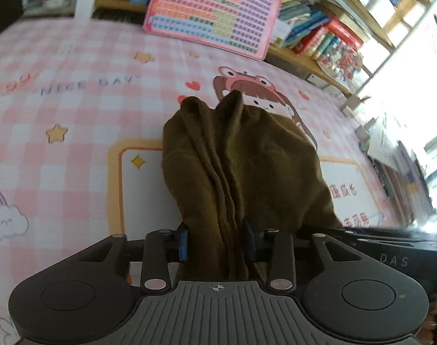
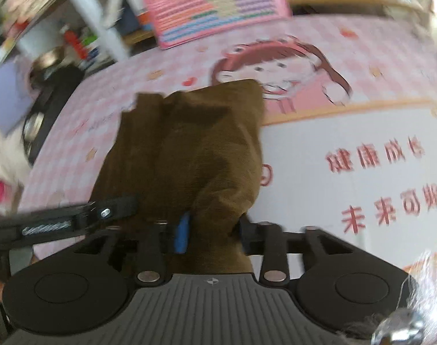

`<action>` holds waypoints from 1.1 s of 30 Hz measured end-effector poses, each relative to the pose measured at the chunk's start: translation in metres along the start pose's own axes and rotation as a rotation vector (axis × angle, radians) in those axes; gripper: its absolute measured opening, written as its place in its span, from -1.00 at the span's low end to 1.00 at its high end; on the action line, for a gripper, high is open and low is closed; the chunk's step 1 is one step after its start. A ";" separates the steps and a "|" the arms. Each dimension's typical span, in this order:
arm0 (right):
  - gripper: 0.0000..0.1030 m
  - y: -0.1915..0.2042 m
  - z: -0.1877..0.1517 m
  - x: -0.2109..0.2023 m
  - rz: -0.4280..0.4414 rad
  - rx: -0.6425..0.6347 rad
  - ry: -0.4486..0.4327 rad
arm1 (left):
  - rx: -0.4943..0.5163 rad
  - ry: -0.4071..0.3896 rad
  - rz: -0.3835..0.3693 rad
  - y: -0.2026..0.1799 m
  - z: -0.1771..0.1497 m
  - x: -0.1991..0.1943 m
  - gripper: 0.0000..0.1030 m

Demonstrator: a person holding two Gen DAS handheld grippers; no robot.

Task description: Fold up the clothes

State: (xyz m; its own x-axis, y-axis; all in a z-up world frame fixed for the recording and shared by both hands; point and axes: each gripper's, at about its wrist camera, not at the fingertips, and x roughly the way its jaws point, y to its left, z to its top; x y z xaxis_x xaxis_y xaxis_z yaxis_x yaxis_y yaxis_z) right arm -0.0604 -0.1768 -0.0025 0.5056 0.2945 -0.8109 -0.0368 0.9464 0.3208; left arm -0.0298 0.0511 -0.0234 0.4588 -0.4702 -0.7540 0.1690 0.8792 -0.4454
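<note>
The desk, covered by a pink checked mat with cartoon prints and a white panel, carried everything; shelves of books ran along its far edge, with a pink chart board leaning at the far side. On the middle of the mat, over the near part of the cartoon girl and the white panel, hung an olive-brown garment, bunched into long vertical folds and lifted rather than lying flat. The left gripper had its jaws closed on a gathered edge of the cloth, the blue pads pressing it from both sides. The right gripper likewise had its jaws clamped on another part of the same garment, just beside the left one. Judging from the crumpled drape, the folding looked barely begun: the cloth was only gripped at two points, and spreading, smoothing and every fold appeared still to be done.
</note>
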 end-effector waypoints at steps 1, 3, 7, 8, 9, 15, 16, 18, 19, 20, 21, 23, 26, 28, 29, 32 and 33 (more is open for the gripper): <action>0.28 -0.004 0.001 0.002 -0.008 0.026 0.002 | -0.017 0.009 -0.006 0.003 0.001 0.002 -0.06; 0.29 -0.009 0.003 0.009 0.005 0.069 0.009 | -0.055 0.030 -0.017 0.011 0.001 0.007 0.09; 0.24 -0.020 0.000 0.025 0.091 0.183 0.040 | -0.112 0.028 -0.046 0.018 0.001 0.014 0.11; 0.00 -0.021 0.000 0.026 0.110 0.191 0.040 | -0.111 0.026 -0.048 0.017 0.001 0.015 0.07; -0.09 -0.021 -0.001 0.026 0.128 0.198 0.039 | -0.108 0.021 -0.042 0.015 0.000 0.015 0.05; -0.49 0.015 -0.005 0.010 0.069 -0.001 -0.034 | 0.001 -0.026 0.009 -0.009 -0.005 0.006 -0.37; -0.50 0.021 -0.006 0.006 0.058 -0.034 -0.056 | 0.014 -0.036 0.008 -0.012 -0.005 0.003 -0.38; -0.51 0.027 -0.008 -0.003 0.047 -0.081 -0.102 | 0.036 -0.056 0.004 -0.016 -0.006 -0.004 -0.38; -0.51 0.028 -0.008 -0.007 0.045 -0.093 -0.122 | 0.043 -0.069 -0.001 -0.017 -0.006 -0.008 -0.38; -0.51 0.029 -0.008 -0.011 0.046 -0.098 -0.138 | 0.047 -0.083 -0.008 -0.018 -0.005 -0.011 -0.38; -0.51 0.029 -0.008 -0.013 0.050 -0.096 -0.148 | 0.052 -0.094 -0.013 -0.020 -0.004 -0.014 -0.38; -0.51 0.027 -0.007 -0.017 0.057 -0.092 -0.161 | 0.060 -0.110 -0.019 -0.023 -0.003 -0.019 -0.38; -0.51 0.029 -0.008 -0.020 0.056 -0.095 -0.168 | 0.066 -0.116 -0.023 -0.026 -0.004 -0.022 -0.38; -0.51 0.028 -0.010 -0.021 0.050 -0.094 -0.168 | 0.065 -0.114 -0.027 -0.027 -0.005 -0.021 -0.38; -0.51 0.028 -0.011 -0.022 0.048 -0.094 -0.167 | 0.063 -0.113 -0.029 -0.028 -0.005 -0.021 -0.38; -0.51 0.025 -0.012 -0.026 0.049 -0.097 -0.166 | 0.062 -0.120 -0.027 -0.031 -0.008 -0.022 -0.38; -0.51 0.024 -0.013 -0.027 0.051 -0.101 -0.168 | 0.061 -0.125 -0.025 -0.033 -0.009 -0.023 -0.38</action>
State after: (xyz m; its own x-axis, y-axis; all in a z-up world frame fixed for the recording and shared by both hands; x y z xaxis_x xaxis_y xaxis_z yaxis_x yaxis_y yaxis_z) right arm -0.0860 -0.1599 0.0212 0.6372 0.3244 -0.6991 -0.1481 0.9418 0.3019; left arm -0.0536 0.0324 0.0046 0.5580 -0.4823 -0.6753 0.2327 0.8720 -0.4306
